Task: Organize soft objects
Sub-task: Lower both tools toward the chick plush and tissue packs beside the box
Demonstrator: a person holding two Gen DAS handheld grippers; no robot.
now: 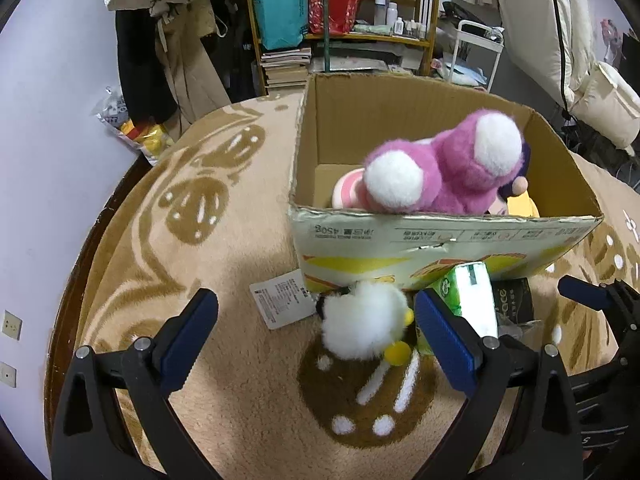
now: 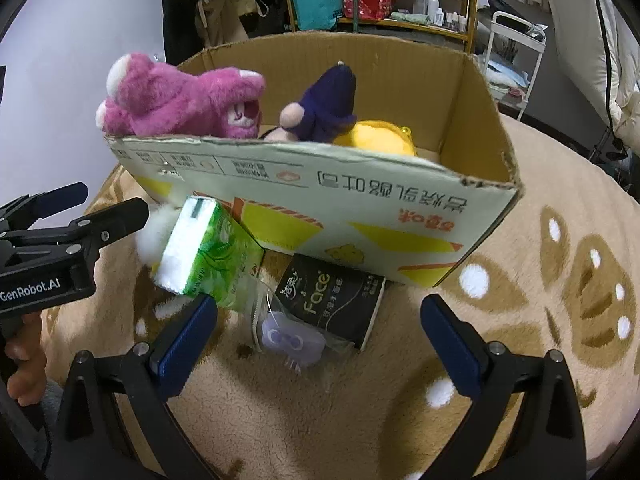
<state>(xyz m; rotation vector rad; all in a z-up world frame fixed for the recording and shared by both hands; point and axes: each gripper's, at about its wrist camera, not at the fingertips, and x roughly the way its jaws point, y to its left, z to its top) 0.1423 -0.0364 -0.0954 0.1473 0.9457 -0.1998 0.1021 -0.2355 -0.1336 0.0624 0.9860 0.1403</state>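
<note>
- Two grippers hang spread and empty over the rug (image 1: 240,360), just short of the cardboard box (image 1: 440,236).
- Left gripper (image 1: 316,340): the white fluffy toy (image 1: 362,324) lies just ahead between its fingers, nearer the right one, up against the box's near wall. This gripper looks best placed for it.
- Right gripper (image 2: 320,340): the green tissue pack (image 2: 208,256) leans ahead-left by its left finger; the black tissue pack (image 2: 332,300) lies straight ahead.
- Pink plush (image 2: 180,100) already sits in the box.
</note>
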